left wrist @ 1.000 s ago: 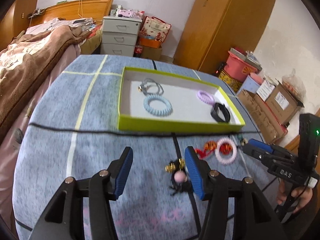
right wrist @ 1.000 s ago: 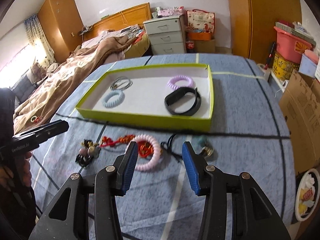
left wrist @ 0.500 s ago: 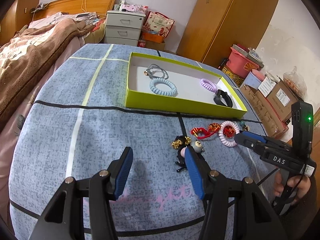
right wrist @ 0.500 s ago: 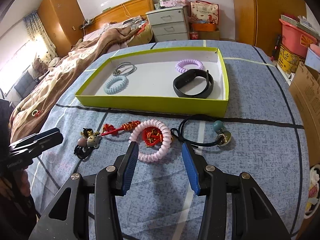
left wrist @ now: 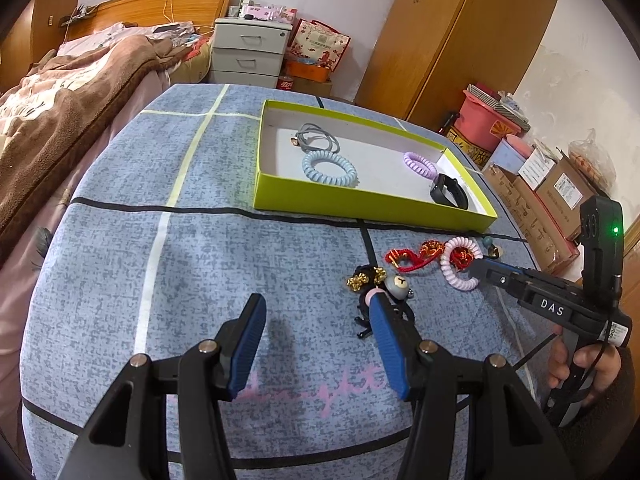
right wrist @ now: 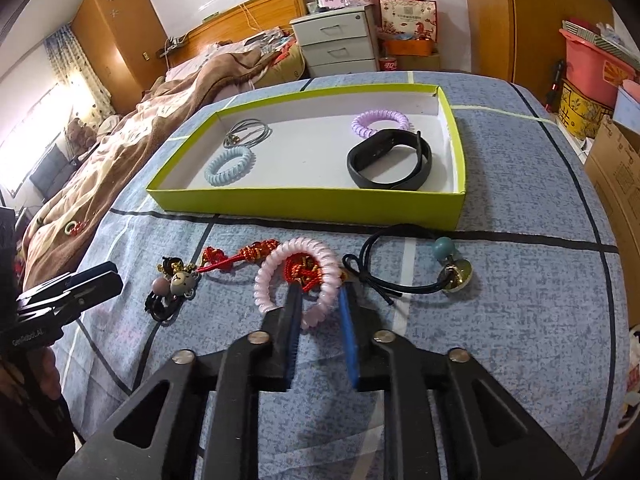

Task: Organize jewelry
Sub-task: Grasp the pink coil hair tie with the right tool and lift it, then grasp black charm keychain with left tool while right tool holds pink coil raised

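Right gripper narrowed, straddling near rim of pink coil band, not clamped tight; band just before green box. Left gripper wide apart, holding nothing, beside bear charm tie.

Wooden wardrobe, grey drawers (three-tiered), unmade bed.

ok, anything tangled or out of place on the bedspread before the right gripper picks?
Yes. The red knotted tassel charm lies partly inside the pink spiral hair tie, so the two overlap. The right gripper straddles the tie's near edge with its jaws narrowed; lifting might drag the charm along. Nothing looks damaged or spilled.
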A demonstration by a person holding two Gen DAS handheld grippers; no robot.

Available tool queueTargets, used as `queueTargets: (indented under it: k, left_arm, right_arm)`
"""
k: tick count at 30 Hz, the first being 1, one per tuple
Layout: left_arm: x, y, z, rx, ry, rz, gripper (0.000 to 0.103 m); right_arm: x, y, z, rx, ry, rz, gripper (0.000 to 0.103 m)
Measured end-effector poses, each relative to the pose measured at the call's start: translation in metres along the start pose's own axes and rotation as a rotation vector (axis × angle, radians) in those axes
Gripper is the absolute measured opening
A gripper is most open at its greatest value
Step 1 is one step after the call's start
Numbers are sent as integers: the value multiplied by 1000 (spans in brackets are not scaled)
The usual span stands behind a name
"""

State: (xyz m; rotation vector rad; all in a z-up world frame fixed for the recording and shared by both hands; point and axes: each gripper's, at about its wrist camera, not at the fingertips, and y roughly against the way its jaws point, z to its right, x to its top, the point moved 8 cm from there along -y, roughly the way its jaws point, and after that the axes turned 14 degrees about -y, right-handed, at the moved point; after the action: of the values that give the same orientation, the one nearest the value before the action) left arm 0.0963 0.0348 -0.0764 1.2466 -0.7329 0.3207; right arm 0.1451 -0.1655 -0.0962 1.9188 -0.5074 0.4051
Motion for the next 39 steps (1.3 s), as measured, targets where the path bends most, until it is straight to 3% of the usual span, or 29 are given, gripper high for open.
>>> queueTargets:
  k: [8, 20, 24, 30, 36, 39]
  left_arm:
    - [0, -3, 5, -24, -13, -8, 56]
    - [5, -17, 40, -71, -138, -41, 56]
    - [10, -20, 47, -23, -179, -37, 56]
    - [12, -30, 48, -9, -178, -68, 55]
    - [10, -35, 49, 24, -200, -79, 44]
    - [9, -35, 48, 35, -206, -80, 32]
  right_arm:
    - [7, 20, 1, 57, -36, 59, 10]
    - [7, 48, 4, 91, -75, 116, 10]
    - [5, 53, 4, 96, -75, 122, 10]
    - [3, 55, 5, 104, -81, 131, 10]
    - [2, 54, 7, 105, -85, 127, 10]
    - [1, 54, 7, 110, -90, 127, 10]
